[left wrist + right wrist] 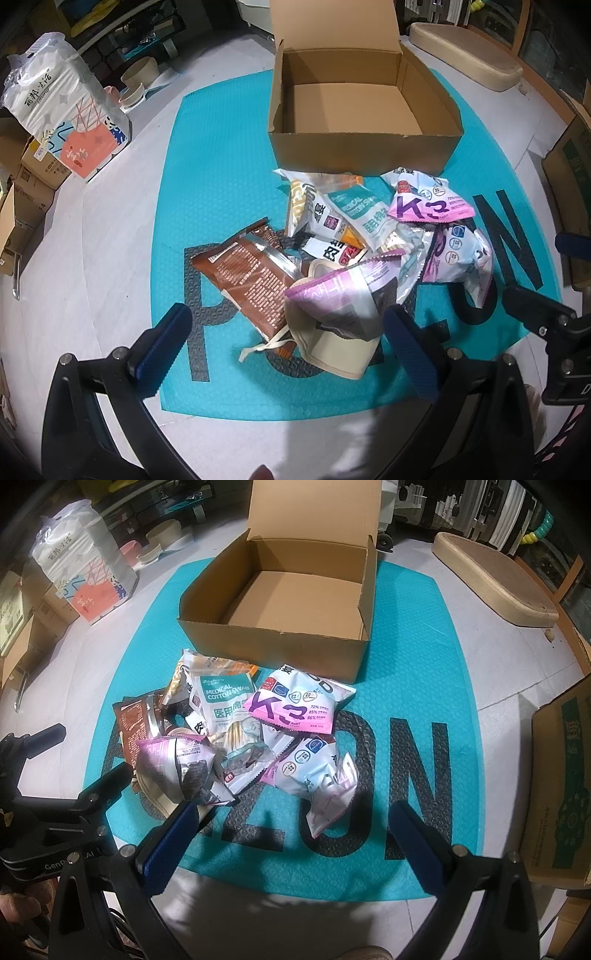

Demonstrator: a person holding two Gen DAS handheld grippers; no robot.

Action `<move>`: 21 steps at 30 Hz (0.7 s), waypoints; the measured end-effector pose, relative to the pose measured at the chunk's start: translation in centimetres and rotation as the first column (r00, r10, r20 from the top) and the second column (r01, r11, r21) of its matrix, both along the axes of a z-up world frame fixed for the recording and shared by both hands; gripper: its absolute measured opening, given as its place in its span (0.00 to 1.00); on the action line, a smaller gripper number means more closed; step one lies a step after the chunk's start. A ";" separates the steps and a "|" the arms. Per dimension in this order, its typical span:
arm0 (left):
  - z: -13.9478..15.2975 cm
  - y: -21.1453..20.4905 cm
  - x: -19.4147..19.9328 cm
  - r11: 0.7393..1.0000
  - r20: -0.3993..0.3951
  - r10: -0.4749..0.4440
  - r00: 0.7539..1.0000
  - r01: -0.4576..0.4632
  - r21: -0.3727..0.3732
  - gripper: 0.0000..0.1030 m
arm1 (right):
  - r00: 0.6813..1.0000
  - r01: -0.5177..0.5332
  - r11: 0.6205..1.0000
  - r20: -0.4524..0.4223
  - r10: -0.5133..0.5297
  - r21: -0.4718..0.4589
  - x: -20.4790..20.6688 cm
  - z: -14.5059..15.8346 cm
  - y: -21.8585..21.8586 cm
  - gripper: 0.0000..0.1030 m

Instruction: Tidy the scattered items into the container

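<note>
Both claws wide, empty: left claw (288, 339), right claw (295, 834); cardboard box (364, 153) empty; pinch top pink packet (332, 295) edge first.

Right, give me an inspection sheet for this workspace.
Surface: teal textured mat with dark letters, on a pale floor.
Job's things: open brown cardboard box, nothing inside; heap of snack packets in front, pink K3 packet on top, brown packet at the edge.
Clutter: nothing seen.
Grippers: left claw and right claw open, holding nothing.
Cables: nothing seen.
Surroundings: tissue pack, beige oval board.
</note>
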State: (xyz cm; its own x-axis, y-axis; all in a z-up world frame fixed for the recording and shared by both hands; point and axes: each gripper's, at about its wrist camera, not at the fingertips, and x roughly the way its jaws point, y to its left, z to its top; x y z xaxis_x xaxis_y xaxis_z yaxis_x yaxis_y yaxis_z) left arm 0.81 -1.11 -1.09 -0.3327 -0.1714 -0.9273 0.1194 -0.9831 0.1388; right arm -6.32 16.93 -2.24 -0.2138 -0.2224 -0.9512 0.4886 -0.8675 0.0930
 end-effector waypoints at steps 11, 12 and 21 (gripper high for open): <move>-0.4 0.1 0.0 1.000 0.015 0.009 1.000 -0.009 0.003 1.00 | 1.000 -0.003 1.000 0.007 0.003 0.001 0.0 -0.1 0.0 1.00; -0.4 0.1 0.0 1.000 0.015 0.012 1.000 -0.012 0.003 1.00 | 1.000 -0.003 1.000 0.007 0.003 0.002 0.0 -0.2 0.0 1.00; -0.6 0.1 -0.1 1.000 0.021 0.030 0.999 -0.030 0.001 1.00 | 1.000 -0.003 1.000 0.008 0.002 0.004 0.0 -0.2 0.0 1.00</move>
